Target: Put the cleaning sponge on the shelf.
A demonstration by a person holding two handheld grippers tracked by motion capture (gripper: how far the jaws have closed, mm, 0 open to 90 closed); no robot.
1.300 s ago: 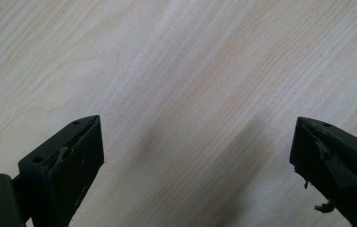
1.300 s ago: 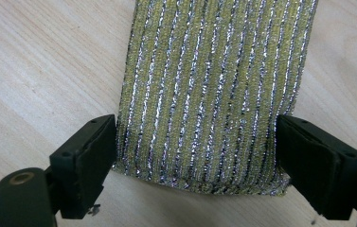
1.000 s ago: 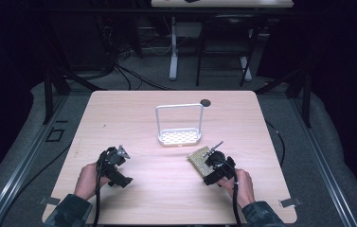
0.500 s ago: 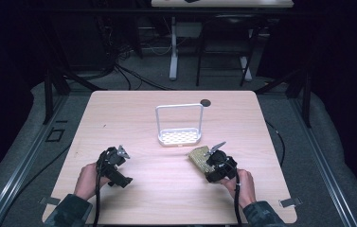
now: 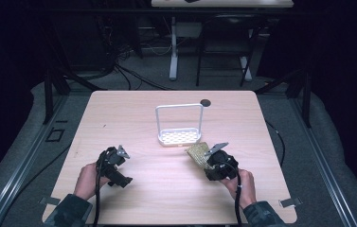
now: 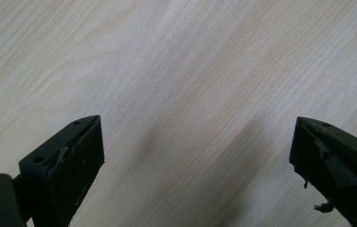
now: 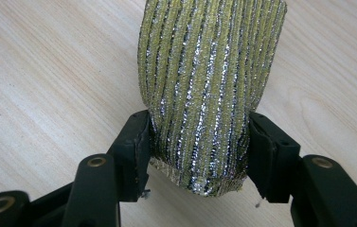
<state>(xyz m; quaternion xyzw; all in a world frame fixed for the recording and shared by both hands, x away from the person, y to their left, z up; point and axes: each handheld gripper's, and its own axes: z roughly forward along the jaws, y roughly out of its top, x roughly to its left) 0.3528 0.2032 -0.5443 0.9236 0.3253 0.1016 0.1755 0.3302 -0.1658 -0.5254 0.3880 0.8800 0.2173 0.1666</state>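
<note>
Scouring sponge (image 7: 211,90), yellow-silver striped, pinched at its near end by right gripper (image 7: 197,142), just beside white rack (image 5: 178,137) mid-table; left gripper (image 6: 197,151) spread, empty; best lifted level, squeezed firmly.

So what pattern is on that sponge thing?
The sponge has yellow-green and glittery silver stripes, clearest in the right gripper view.
</note>
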